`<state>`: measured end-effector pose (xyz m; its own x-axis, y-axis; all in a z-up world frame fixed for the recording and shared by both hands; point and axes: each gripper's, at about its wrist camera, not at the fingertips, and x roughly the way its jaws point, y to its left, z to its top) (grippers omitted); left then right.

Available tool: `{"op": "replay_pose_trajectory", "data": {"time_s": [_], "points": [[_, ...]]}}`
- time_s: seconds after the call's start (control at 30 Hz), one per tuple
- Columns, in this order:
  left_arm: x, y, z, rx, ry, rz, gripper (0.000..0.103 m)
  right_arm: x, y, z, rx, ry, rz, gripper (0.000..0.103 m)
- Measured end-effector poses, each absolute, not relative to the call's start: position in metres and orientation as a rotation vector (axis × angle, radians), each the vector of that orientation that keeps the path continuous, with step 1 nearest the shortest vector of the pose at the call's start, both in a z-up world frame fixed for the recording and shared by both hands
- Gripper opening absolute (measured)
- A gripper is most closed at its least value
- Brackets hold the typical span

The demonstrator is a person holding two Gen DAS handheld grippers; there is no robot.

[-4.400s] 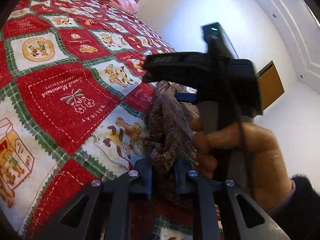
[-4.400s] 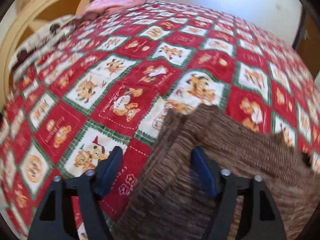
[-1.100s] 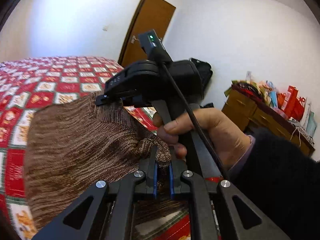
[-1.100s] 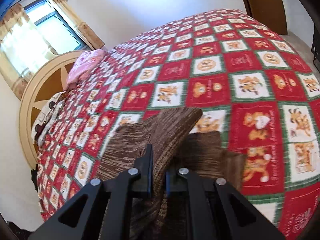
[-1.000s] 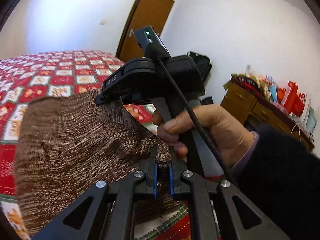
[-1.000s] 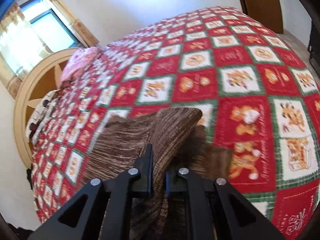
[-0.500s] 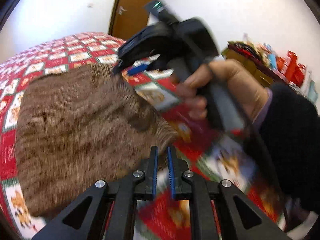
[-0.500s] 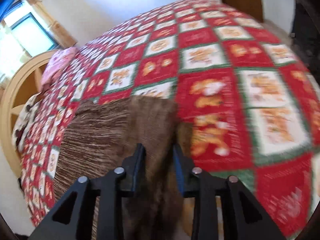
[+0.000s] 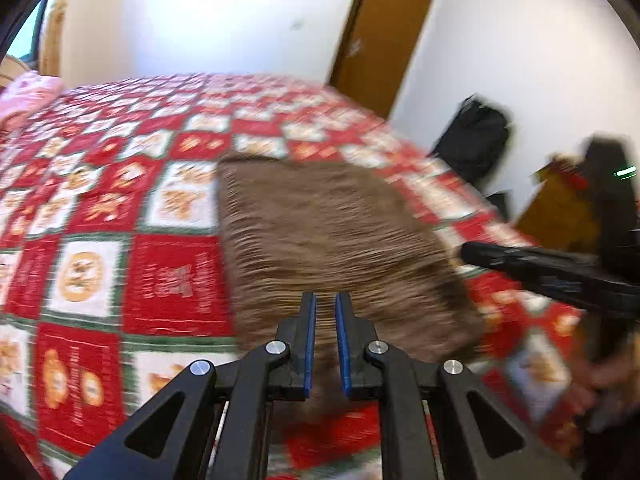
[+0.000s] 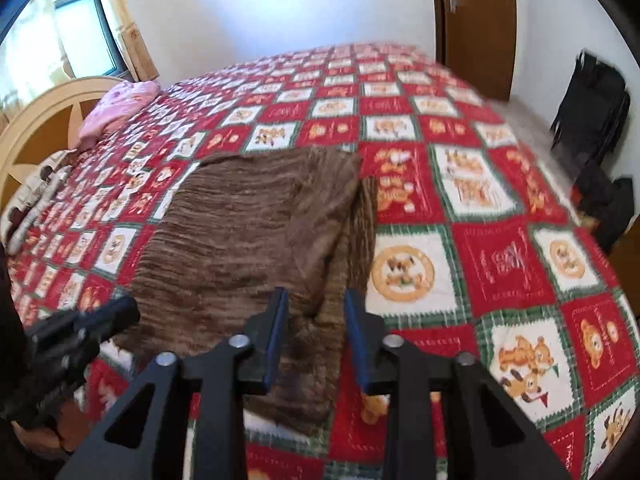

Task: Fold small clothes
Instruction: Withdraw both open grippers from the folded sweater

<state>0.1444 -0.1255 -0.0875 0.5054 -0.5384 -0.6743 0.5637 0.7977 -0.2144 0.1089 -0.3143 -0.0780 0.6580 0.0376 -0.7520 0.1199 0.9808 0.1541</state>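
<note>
The brown sweater [image 10: 248, 232] lies flat on the bed, on top of the red and white quilt [image 10: 480, 200] with little bears on it. It is folded over — one side lies on top of the rest, and a thin strip of it sticks out along the right edge.

My right gripper [image 10: 316, 344] is up above the near end of the sweater. Its two fingers are apart, with a clear gap between them, and they hold nothing. I can see the sweater through the gap.

My left gripper [image 9: 322, 344] is above the near edge of the sweater too. Its fingers are close together, with just a thin gap — nothing is caught in there. The left view is blurry, so small things are hard to see.

Each gripper shows up in the other one's view, off to the side.

A pink pillow [image 10: 120, 108] sits far up the bed. A brown door [image 10: 476, 12] is in the white wall behind the bed, and a black bag [image 10: 588, 108] leans by the wall.
</note>
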Motion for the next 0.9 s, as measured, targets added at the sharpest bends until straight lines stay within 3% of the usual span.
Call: {"op": "replay_pose_trajectory", "data": {"time_s": [0.23,0.6,0.67,0.73,0.9], "points": [[0.144,-0.138,-0.109,0.211,0.841,-0.543,0.01,0.127,-0.303,-0.12,0.245,0.964,-0.075,0.011],[0.132,-0.129,-0.102,0.272,0.852,-0.487,0.01,0.08,-0.308,-0.122,0.374,1.005,-0.096,0.005],[0.131,-0.124,-0.099,0.265,0.852,-0.475,0.01,0.067,-0.305,-0.114,0.378,0.995,-0.117,0.006],[0.13,-0.119,-0.097,0.269,0.845,-0.44,0.01,0.052,-0.299,-0.102,0.361,0.957,-0.146,0.017],[0.121,-0.111,-0.088,0.308,0.793,-0.347,0.01,0.03,-0.285,-0.076,0.356,0.849,-0.168,0.019]]}}
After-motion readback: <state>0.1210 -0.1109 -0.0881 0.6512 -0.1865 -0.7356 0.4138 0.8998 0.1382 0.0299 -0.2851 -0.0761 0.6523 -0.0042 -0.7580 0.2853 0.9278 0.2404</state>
